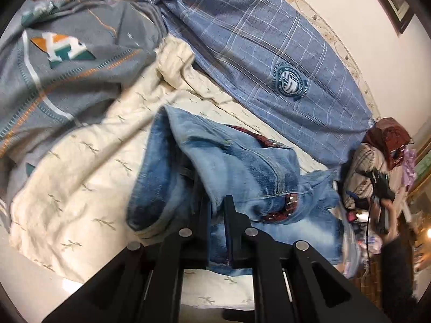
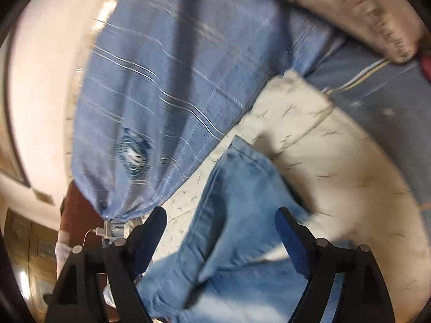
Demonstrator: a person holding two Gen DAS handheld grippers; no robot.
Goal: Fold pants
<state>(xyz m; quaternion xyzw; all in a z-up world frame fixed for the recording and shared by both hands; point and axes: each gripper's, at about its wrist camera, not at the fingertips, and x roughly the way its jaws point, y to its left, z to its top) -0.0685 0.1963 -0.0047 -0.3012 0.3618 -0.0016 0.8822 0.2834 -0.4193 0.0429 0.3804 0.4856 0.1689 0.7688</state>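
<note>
Light blue jeans point(image 1: 242, 169) with a dark red belt point(image 1: 289, 202) lie bunched on a cream bed sheet point(image 1: 80, 188). My left gripper point(image 1: 217, 204) is shut on a fold of the jeans near the waistband. In the right wrist view, which is blurred, a jeans leg point(image 2: 237, 215) runs up between the fingers of my right gripper point(image 2: 221, 218). That gripper is open and empty, with its jaws wide apart just above the denim.
A blue plaid cushion point(image 1: 269, 53) lies behind the jeans; it also shows in the right wrist view point(image 2: 150, 80). A grey blanket point(image 1: 67, 62) with a letter patch lies at the left. A pile of clothes point(image 1: 382, 167) sits at the right.
</note>
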